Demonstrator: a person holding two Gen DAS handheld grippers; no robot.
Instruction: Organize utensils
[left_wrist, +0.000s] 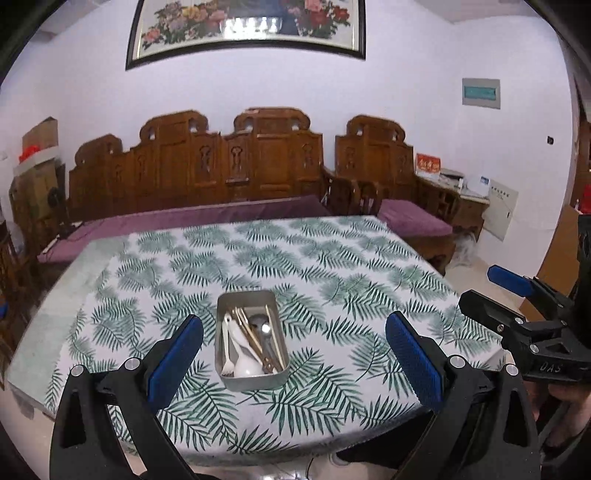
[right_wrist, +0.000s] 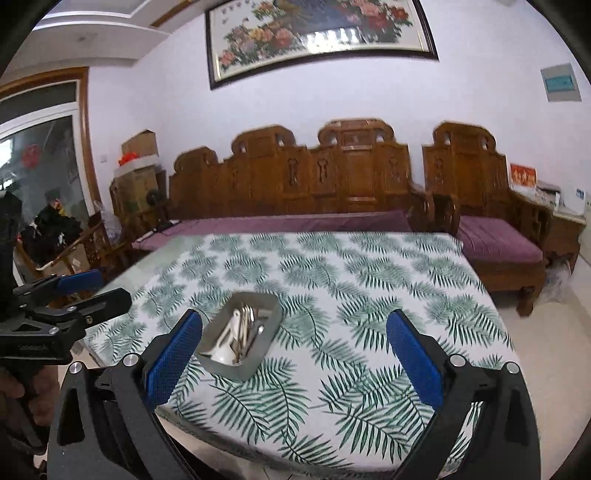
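A metal tin (left_wrist: 251, 380) is sitting on the leaf-print desk (left_wrist: 332, 266), low and centre in the left wrist view, and holding all the utensils: a white spoon (left_wrist: 242, 360), a small white fork (left_wrist: 228, 354), gold chopsticks (left_wrist: 255, 341) and a steel spoon (left_wrist: 263, 328), all lying lengthwise and overlapping. The left gripper (left_wrist: 293, 354) is hovering above the near edge of the desk with its blue pads spread wide, holding nothing, the tin showing between them. The right gripper (right_wrist: 293, 354) is likewise gaping open and empty; in its view the tin (right_wrist: 258, 354) is lying left of centre, nearer the left pad. Each gripper is showing at the side of the other's frame. A carved wooden bench (left_wrist: 207, 173) with purple cushions is standing behind the desk.
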